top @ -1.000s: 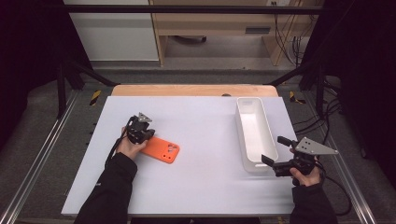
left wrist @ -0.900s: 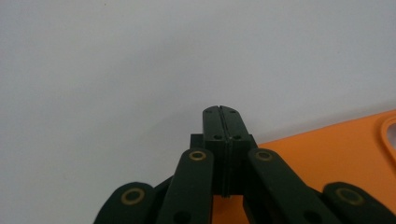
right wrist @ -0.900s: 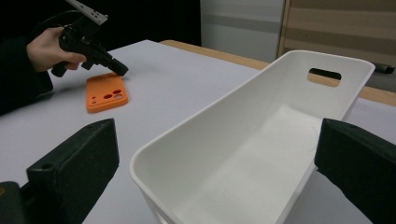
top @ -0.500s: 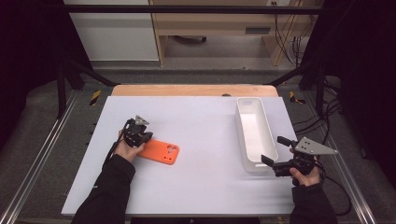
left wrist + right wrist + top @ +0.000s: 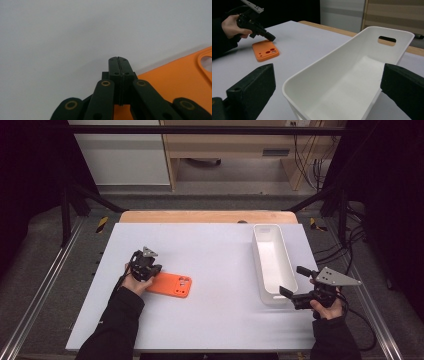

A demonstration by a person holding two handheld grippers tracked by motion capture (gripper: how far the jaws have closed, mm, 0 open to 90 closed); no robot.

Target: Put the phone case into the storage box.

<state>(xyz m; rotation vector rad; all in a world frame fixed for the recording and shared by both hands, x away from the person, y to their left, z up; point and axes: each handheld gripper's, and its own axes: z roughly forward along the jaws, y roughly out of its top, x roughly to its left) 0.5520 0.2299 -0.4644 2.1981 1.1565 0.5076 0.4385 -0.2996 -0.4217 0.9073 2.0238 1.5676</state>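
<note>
At the orange phone case's [image 5: 171, 285] left edge, the left gripper [image 5: 119, 61] is pressed together; the right gripper [image 5: 292, 285] gapes around the white bin's [image 5: 261, 262] end.

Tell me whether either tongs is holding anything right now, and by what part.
Nothing is held. The left tongs are shut and empty at the edge of the orange phone case. The right tongs stand open around the near end of the white bin.

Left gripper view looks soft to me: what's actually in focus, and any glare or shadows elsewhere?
Left gripper view: shut left gripper fairly sharp, orange phone case and table soft. Right gripper view: the jaws blurred, white bin clearer. High view: even light, no glare, dark surroundings.
</note>
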